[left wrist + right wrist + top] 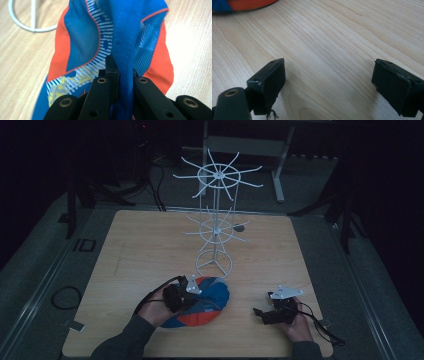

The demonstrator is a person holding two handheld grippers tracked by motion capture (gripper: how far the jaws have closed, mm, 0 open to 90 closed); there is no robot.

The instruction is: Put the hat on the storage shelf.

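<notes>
The fingers [112, 72] of the left gripper [181, 295] are pinched tight on a raised blue fold of the cap [207, 302], a blue and orange cloth thing with mesh panels and a striped patch, lying on the near part of the table [150, 250], left of the middle. The right gripper [329, 82] has its jaws spread wide with nothing but bare wood between them; it rests low over the near right of the tabletop, well apart from the cap, with a hand [300, 327] behind it.

The table is pale wood with a long straight grain, square with rounded corners, and lit far brighter close up than the dim room around it. Just behind the cap stands a white wire rack [215, 220], a ring base, a thin post and two tiers of spokes. Beyond the table the floor is grey and shadowy; a black cable loop [65, 297] lies at the left, dark stand legs rise at both sides, and a pale desk frame [245, 145] sits at the back.
</notes>
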